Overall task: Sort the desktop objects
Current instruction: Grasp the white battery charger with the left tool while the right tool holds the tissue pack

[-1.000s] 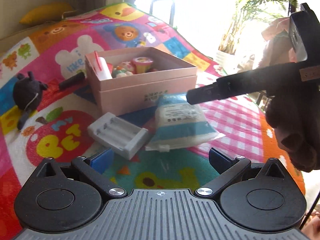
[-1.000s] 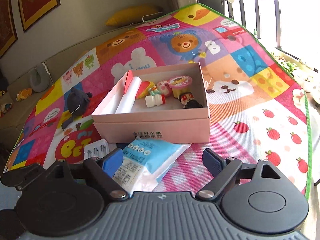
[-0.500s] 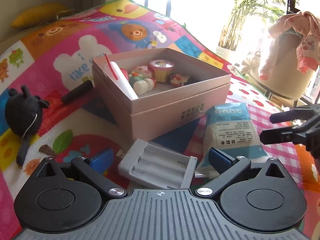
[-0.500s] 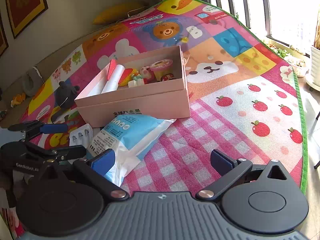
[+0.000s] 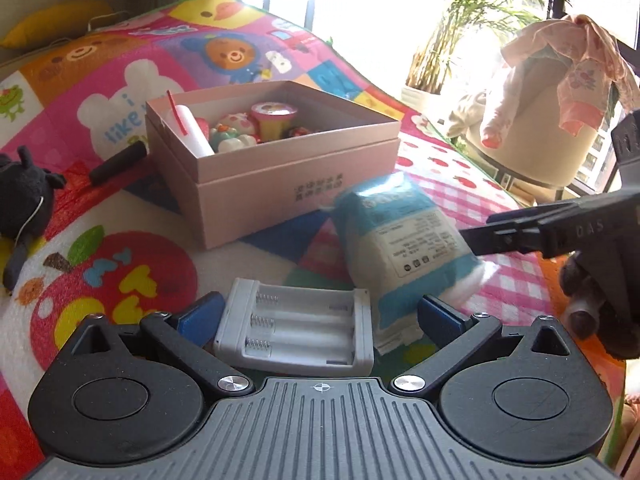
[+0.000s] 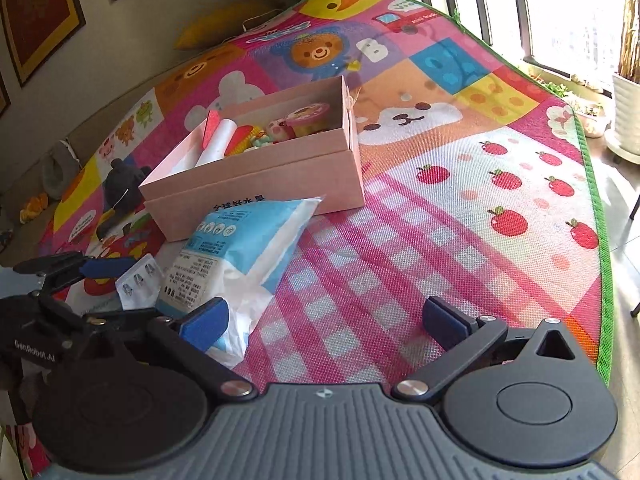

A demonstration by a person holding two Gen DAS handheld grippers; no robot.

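Right now I'm lined up for the next pick, nothing held on either side. My left gripper (image 5: 316, 314) is spread wide, and the grey battery holder (image 5: 294, 330) lies on the play mat (image 6: 460, 240) between its blue pads (image 5: 200, 314), pads apart from the casing, no pinch yet. My right gripper (image 6: 326, 320) is spread as far as it goes, empty, hanging over the pink checked patch of the mat. Its left pad sits over the near corner of the blue-and-white pouch (image 6: 240, 248); I can't tell whether it touches.

The pouch lies flat on the mat, its far end just against the front of the pink box (image 6: 256, 176). That box already holds a white tube with a red cap, a yellow cup and some small toys, so I read it as the sorting bin. A black plush toy (image 5: 22, 196) and a dark cylinder (image 5: 118, 164) sit on the mat to the box's left, still outside it.

Next move, my call: ease the left gripper forward and down so the pads bracket the holder's short sides, squeeze, lift clear of the pouch edge beside it, then carry it over the box rim. The right gripper needs shifting left to centre on the pouch. The pouch is soft, so I expect it to sag.
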